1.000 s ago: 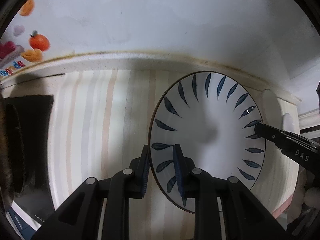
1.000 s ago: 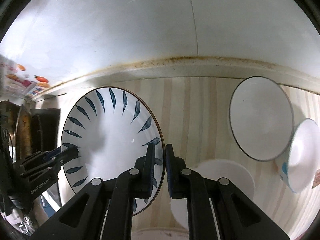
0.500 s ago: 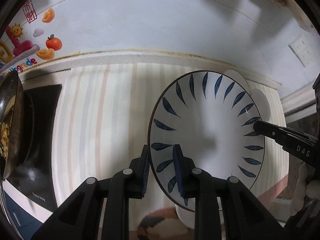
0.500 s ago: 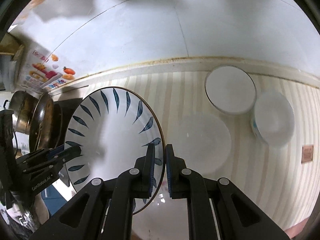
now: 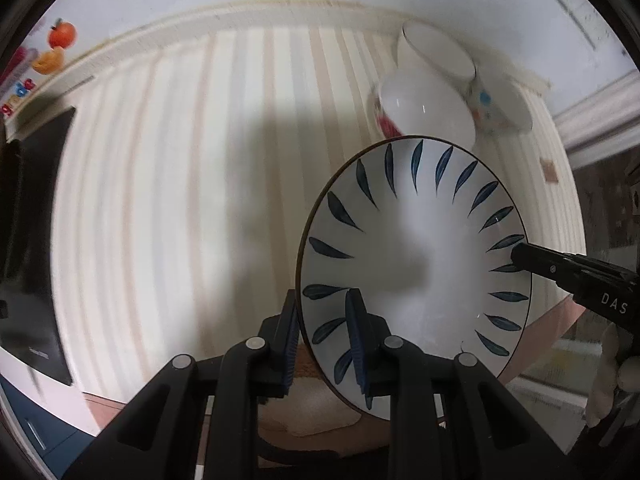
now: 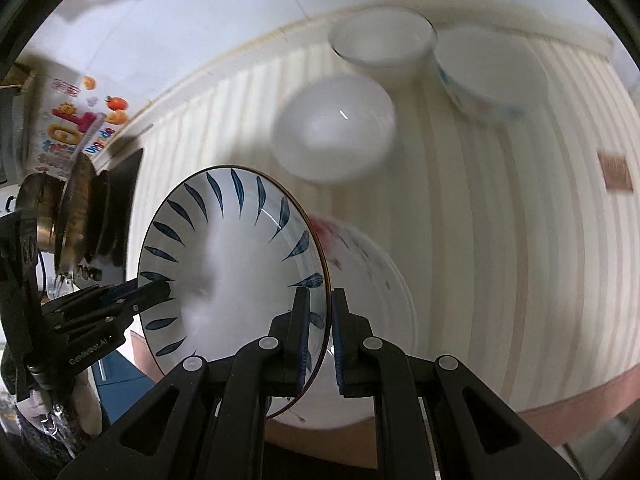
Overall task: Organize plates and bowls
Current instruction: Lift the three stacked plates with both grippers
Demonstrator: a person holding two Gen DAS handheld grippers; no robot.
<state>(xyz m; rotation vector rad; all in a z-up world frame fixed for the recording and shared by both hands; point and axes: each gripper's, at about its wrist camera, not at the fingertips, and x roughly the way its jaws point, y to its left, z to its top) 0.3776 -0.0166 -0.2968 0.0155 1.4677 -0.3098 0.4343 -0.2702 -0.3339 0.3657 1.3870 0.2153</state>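
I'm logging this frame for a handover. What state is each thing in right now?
blue-leaf plate: lifted off the counter, held at both edges
left hand-held gripper: shut on the plate's rim
right hand-held gripper: shut on the opposite rim
plain white bowl: upright, looks empty
rimmed white bowl: upright, looks empty
patterned bowl: upright, looks empty
red-patterned plate: lying flat on the counter

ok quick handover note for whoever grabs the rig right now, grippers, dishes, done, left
Left gripper: shut on the near-left rim of the blue-leaf plate.
Right gripper: shut on its opposite rim.
The plate is held in the air over the striped counter.
Three white bowls stand at the back; a white plate with red marks lies under the held one.
Nothing stacked yet. Left: set this plate down, then group the bowls.
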